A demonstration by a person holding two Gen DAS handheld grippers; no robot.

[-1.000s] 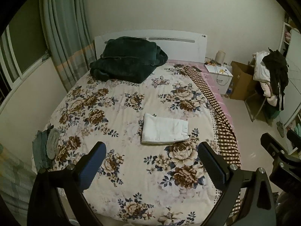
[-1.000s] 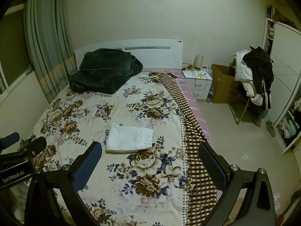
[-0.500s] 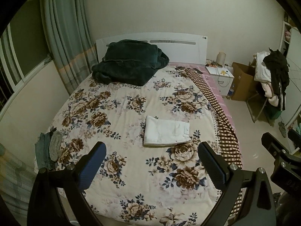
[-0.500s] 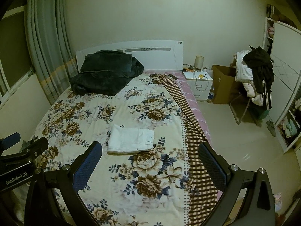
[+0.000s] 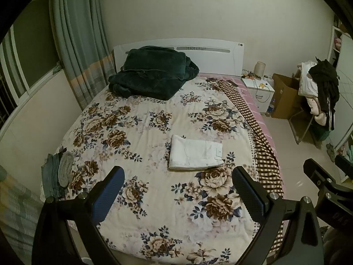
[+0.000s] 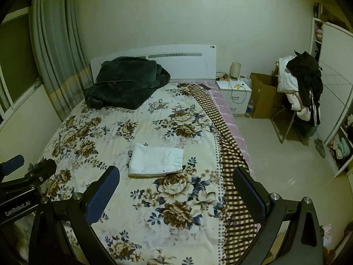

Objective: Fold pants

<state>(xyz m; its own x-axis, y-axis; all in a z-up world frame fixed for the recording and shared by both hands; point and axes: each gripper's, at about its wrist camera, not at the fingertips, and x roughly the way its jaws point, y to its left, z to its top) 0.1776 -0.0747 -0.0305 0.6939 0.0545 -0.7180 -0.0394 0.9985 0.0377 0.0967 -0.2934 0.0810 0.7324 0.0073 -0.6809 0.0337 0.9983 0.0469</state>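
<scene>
My left gripper (image 5: 177, 190) and right gripper (image 6: 176, 190) above the foot of the bed (image 5: 141, 216), both sets of fingers (image 5: 108, 193) spread wide and empty, beyond them folded white pants (image 5: 195, 154) mid-bed, farthest a dark blanket (image 5: 152, 77) by its headboard (image 5: 211, 55)

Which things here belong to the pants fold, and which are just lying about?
Job: folded white pants on floral quilt; open left gripper; open right gripper.

Lying about: dark green plush blanket, grey-blue cloths, clothes-heaped chair, brown cardboard box.
</scene>
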